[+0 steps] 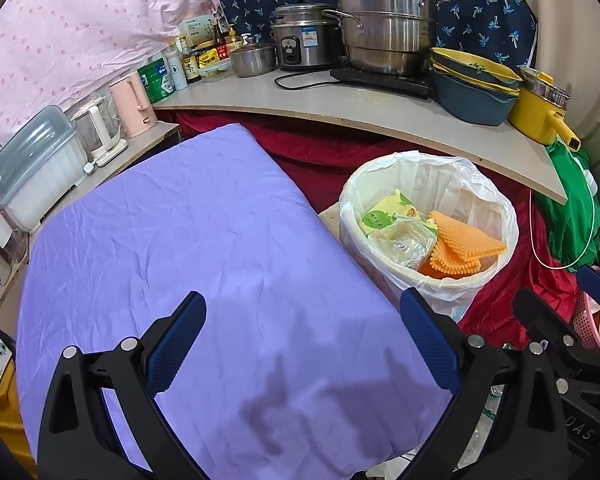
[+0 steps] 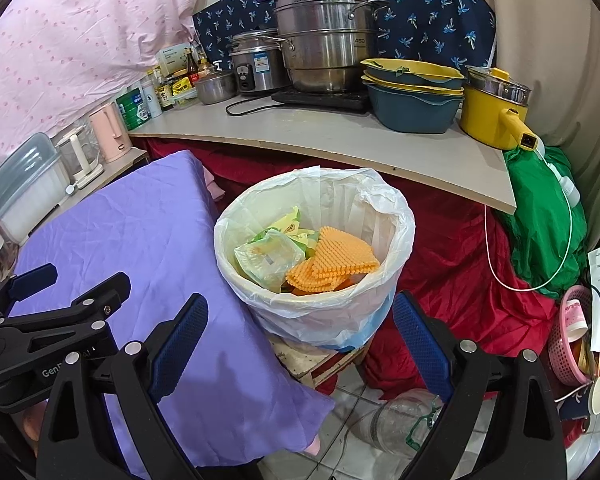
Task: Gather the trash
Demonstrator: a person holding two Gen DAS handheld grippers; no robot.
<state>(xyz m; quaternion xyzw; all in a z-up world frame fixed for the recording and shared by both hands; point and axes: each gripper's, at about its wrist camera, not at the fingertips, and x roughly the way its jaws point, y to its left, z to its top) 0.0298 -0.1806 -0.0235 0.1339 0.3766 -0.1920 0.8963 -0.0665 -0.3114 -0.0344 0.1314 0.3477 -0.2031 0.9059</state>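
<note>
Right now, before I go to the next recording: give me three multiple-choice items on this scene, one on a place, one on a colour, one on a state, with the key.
1. Where does the orange ridged mat lie?
A. on the counter
B. in the lined trash bin
C. on the floor tiles

2. What colour is the cloth beside the bin?
A. purple
B. grey
C. brown

3. How do the left gripper and right gripper stand?
A. both shut on wrappers
B. one open, one shut
C. both open, empty

Key: B, the mat rests on wrappers inside the white liner; A, the wrinkled cloth is purple in both views; C, each gripper's fingers are spread with nothing between them.
</note>
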